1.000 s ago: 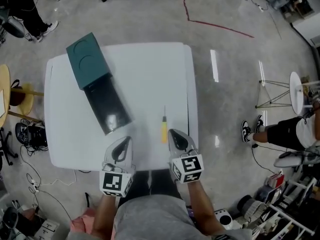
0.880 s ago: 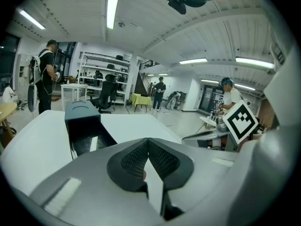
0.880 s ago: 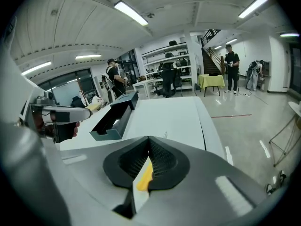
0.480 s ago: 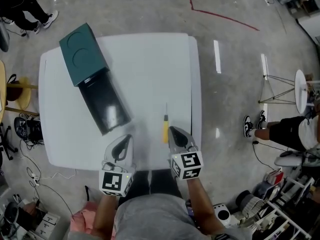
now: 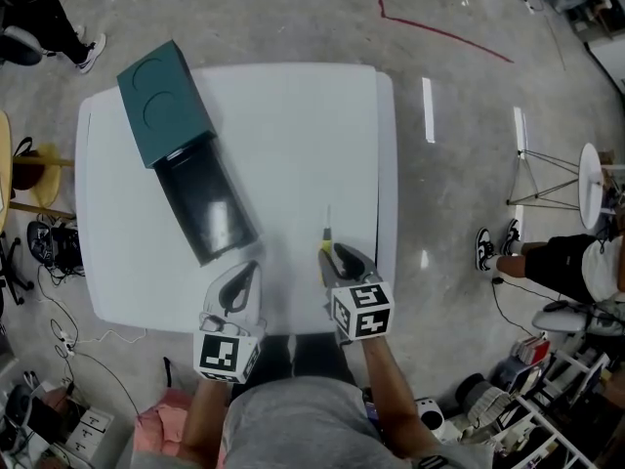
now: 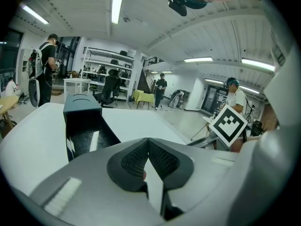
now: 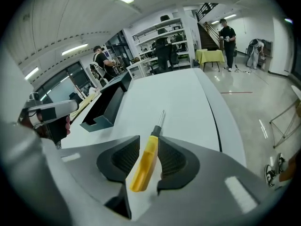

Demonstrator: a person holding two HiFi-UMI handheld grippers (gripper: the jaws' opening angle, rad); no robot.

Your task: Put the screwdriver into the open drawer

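Note:
A screwdriver (image 5: 326,231) with a yellow handle (image 7: 146,160) lies on the white table (image 5: 293,135), near its front right, shaft pointing away from me. My right gripper (image 5: 332,256) is lowered over the handle. Its jaws are opening, and the handle lies between the pads with a gap on each side (image 7: 149,143). To the left, my left gripper (image 5: 243,274) hovers over the front edge of the table, its pads meeting at the tip (image 6: 148,142), holding nothing. The dark open drawer (image 5: 207,208) sticks out of a teal cabinet (image 5: 161,101) at the table's back left.
The table's right edge (image 5: 383,193) runs close beside the screwdriver. A round white stool (image 5: 589,179) and a seated person's legs (image 5: 527,257) are on the floor to the right. Cables and a power strip (image 5: 73,423) lie at the lower left.
My right gripper has moved forward and down over the screwdriver's handle and its jaws have spread around it. The left gripper has hardly moved.

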